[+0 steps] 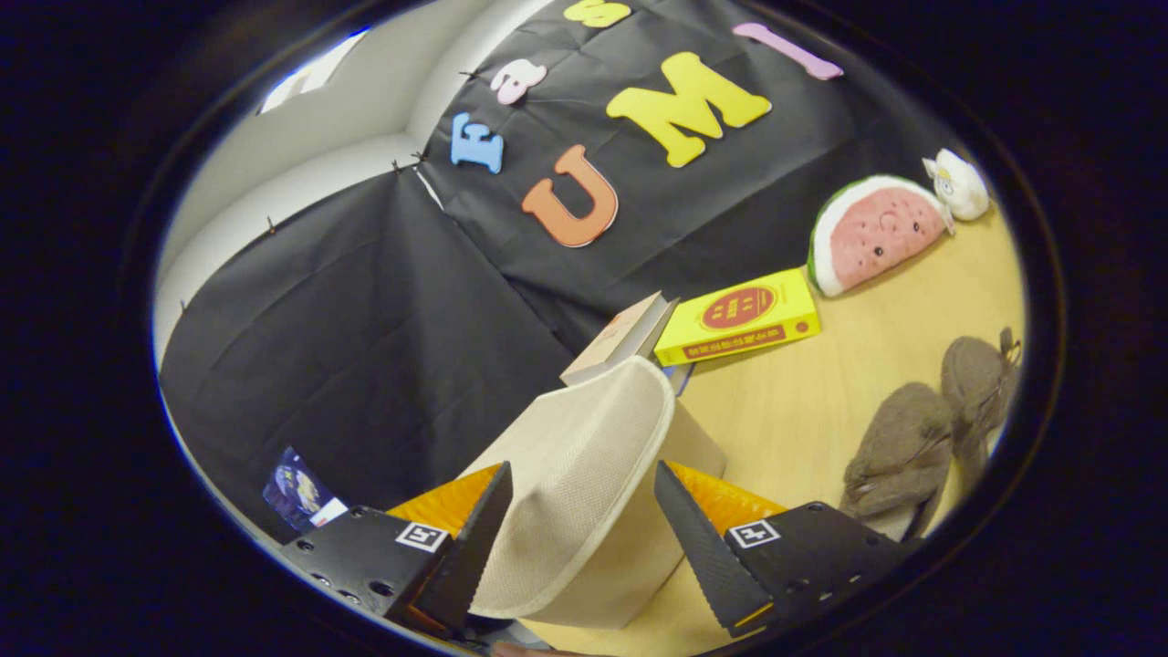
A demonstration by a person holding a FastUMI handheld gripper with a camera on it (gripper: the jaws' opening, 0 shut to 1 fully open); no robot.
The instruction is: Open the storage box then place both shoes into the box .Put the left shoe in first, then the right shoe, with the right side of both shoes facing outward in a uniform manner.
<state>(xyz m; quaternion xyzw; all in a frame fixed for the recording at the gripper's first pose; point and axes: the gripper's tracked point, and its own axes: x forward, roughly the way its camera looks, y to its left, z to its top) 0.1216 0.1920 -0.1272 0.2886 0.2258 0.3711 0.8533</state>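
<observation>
Your claw (582,511) is spreading wide around the storage box's fabric lid (584,484), not gripping it yet. You're opening the box, I'd say; next, pinch and lift. Beyond your fingers, both shoes (922,438) are waiting side by side on the worktop (821,401), long axes pointing away from you.

Storage box (584,474) between the tongs (584,511); shoes (931,438) right, books (739,319) beyond.

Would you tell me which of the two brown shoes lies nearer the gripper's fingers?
The nearer shoe lies just beyond the open gripper, whose fingers flank the storage box lid. The farther shoe sits behind it, toward the watermelon plush.
</observation>
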